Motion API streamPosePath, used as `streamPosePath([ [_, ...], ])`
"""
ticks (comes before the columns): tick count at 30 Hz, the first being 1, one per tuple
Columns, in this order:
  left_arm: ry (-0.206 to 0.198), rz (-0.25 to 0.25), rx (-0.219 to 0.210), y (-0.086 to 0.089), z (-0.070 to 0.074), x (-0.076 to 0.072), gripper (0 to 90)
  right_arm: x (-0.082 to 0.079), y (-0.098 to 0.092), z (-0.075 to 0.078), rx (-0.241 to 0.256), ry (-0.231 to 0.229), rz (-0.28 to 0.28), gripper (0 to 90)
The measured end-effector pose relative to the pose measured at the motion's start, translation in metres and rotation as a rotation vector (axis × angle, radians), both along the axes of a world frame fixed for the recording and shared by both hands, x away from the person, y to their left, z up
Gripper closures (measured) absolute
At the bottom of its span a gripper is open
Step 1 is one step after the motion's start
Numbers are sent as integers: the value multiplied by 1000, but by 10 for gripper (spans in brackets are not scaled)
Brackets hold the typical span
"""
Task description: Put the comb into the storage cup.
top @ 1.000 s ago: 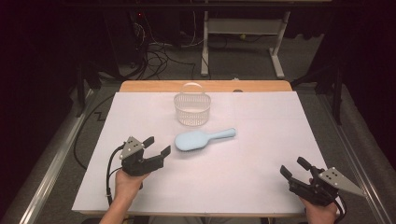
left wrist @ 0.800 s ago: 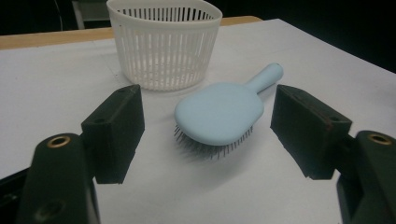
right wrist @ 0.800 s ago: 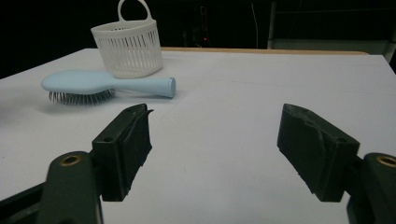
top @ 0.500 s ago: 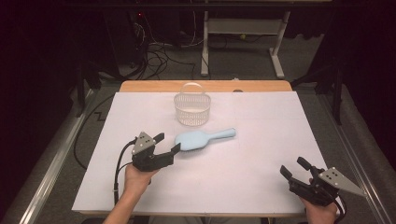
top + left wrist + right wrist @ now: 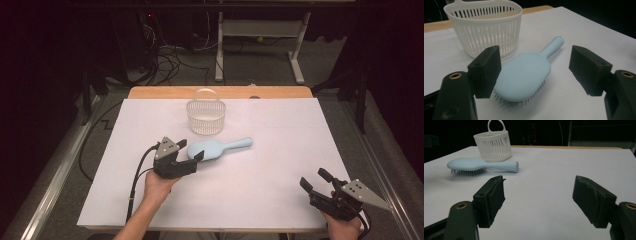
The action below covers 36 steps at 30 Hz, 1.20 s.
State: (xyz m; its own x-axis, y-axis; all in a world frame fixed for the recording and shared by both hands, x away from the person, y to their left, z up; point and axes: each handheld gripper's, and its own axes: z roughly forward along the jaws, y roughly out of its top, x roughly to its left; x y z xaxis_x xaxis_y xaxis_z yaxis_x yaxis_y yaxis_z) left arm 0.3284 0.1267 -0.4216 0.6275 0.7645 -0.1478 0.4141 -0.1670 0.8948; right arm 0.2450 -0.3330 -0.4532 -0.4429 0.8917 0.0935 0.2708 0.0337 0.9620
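Note:
A light blue hairbrush lies bristles down on the white table cover, its handle pointing right and away. Just behind it stands a white slatted basket with a loop handle. My left gripper is open right at the brush's head end; in the left gripper view the brush head sits between and just beyond the two jaws, with the basket behind. My right gripper is open near the front right corner with nothing between its jaws; its view shows the brush and basket far off to the left.
The white cover spreads over a wooden table whose edge shows at the back. Cables and a desk frame lie on the dark floor beyond. Metal rails run along both sides of the table.
My left gripper has moved forward and to the right, up to the head of the hairbrush. The right gripper has stayed where it was.

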Motion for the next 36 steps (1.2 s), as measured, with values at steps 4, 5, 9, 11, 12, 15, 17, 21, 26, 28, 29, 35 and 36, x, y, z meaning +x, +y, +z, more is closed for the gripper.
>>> streamPosePath([
  [4, -1, -7, -1, -6, 0, 4, 252, 0, 0, 0, -1, 0, 0, 262],
  [5, 1, -12, 4, -8, 1, 5, 252, 0, 0, 0, -1, 0, 0, 262],
  [9, 3, -19, 3, -12, 2, 8, 253, 0, 0, 0, -1, 0, 0, 262],
  [11, 2, -25, 8, -15, 3, 9, 253, 0, 0, 0, -2, 0, 0, 262],
  [12, 3, -28, 13, -17, 3, 10, 253, 0, 0, 0, -2, 0, -1, 262],
  [15, 3, -38, 18, -22, 5, 13, 253, 0, 0, 0, -3, 1, 0, 262],
  [17, 3, -44, 20, -25, 6, 14, 253, 0, 0, 0, -3, 2, 0, 263],
  [21, 17, -53, 26, -30, 7, 18, 254, 0, 0, 0, -3, 3, 1, 262],
  [26, 38, -65, 45, -37, 11, 23, 323, 1, 0, 0, -3, 5, 3, 262],
  [28, 39, -61, 45, -40, 11, 25, 323, 1, 0, 0, -3, 5, 3, 262],
  [29, 49, -65, 42, -41, 12, 27, 323, 1, 0, 0, -3, 5, 2, 262],
  [35, 87, -84, 47, -48, 16, 36, 325, 1, 0, -1, -3, 8, 3, 263],
  [36, 104, -96, 54, -49, 18, 39, 352, 1, 0, -1, -4, 8, 3, 262],
])
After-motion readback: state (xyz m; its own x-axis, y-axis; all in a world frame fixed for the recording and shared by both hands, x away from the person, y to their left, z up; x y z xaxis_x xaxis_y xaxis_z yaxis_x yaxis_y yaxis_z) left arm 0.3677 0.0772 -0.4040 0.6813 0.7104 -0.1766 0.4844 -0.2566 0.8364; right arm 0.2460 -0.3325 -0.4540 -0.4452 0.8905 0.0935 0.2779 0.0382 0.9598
